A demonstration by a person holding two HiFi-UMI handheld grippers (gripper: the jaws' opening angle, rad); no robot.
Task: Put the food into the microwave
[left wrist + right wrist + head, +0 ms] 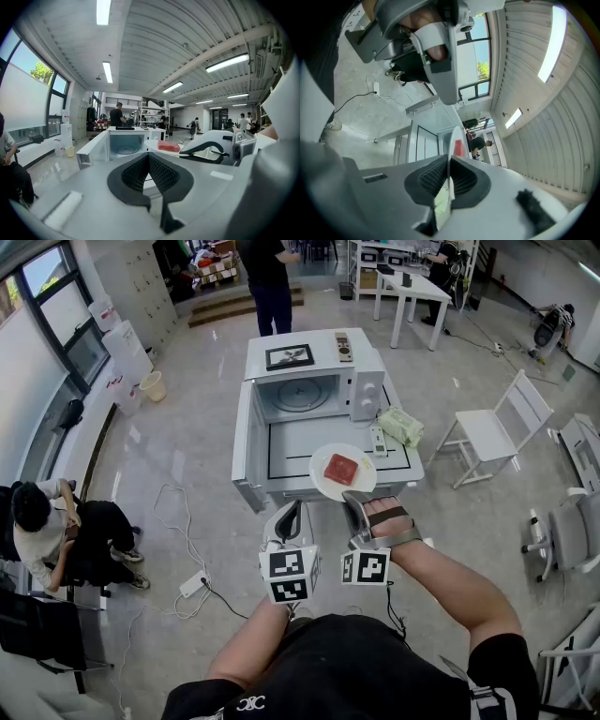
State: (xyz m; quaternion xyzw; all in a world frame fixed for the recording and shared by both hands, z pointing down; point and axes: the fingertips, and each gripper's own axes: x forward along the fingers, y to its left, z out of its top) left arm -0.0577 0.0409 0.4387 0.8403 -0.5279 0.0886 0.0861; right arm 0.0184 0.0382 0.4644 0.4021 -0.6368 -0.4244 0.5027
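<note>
Head view: nearest me, my left gripper (291, 514) hangs empty beside my right gripper (356, 502), which carries the plate (323, 486) with the red food slab (341, 468) over the table (291, 442), short of the microwave (361, 390), whose door (246, 437) stands open. Left gripper view: jaws pressed together on nothing; the cavity ahead shows only its turntable (126, 150). Right gripper view: jaws pinched on the plate's rim, so I judge the door step done, with insertion and release outstanding.

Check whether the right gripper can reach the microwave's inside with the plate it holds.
Probably yes: the right gripper grips the plate by its near rim in front of the microwave, whose door stands swung wide to the left. Inside, only its turntable shows, and nothing lies between.
</note>
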